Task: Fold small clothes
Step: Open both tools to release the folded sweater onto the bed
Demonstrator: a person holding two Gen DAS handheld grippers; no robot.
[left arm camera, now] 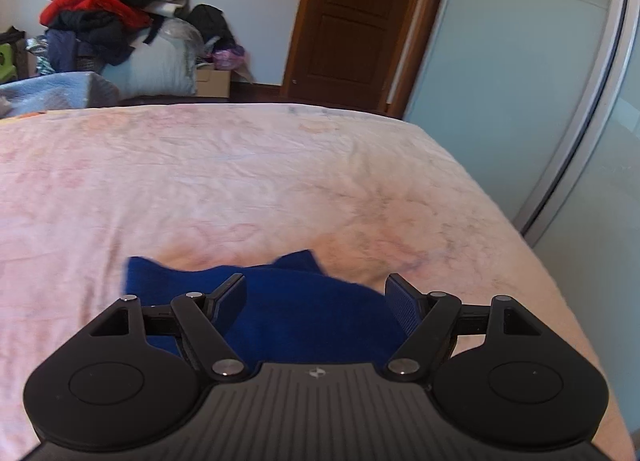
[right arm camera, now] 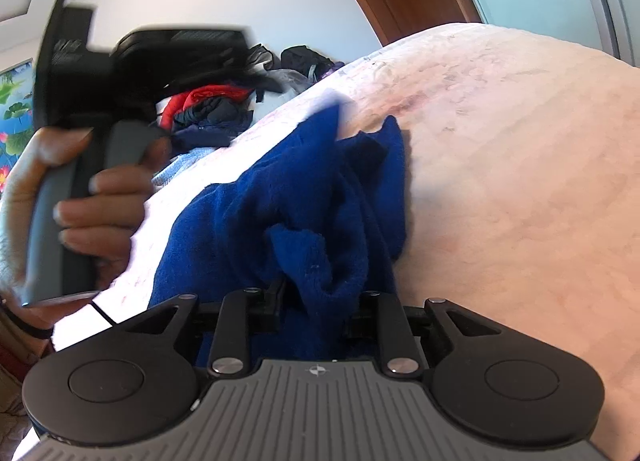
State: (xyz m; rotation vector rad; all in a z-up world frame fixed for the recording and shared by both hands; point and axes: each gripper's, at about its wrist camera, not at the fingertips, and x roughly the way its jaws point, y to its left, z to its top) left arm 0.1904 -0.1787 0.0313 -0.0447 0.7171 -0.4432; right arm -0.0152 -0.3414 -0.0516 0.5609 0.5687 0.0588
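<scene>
A dark blue fleece garment (left arm camera: 312, 313) lies crumpled on the pink bedsheet (left arm camera: 280, 181), just under my left gripper (left arm camera: 316, 293). That gripper is open wide, its fingers (left arm camera: 234, 293) standing either side of the cloth without touching it. In the right wrist view the same blue garment (right arm camera: 312, 197) is bunched in loose folds that spill between the fingers of my right gripper (right arm camera: 320, 297). Its jaws stand partly apart and the cloth hides the pads. A person's hand (right arm camera: 100, 197) holds the blurred left tool at the left of that view.
A heap of red and dark clothes (left arm camera: 100, 17) sits beyond the far left corner of the bed, beside a cardboard box (left arm camera: 214, 81). A brown door (left arm camera: 352, 17) and pale sliding wardrobe doors (left arm camera: 520, 81) stand to the right. The bed's right edge (left arm camera: 532, 245) is close.
</scene>
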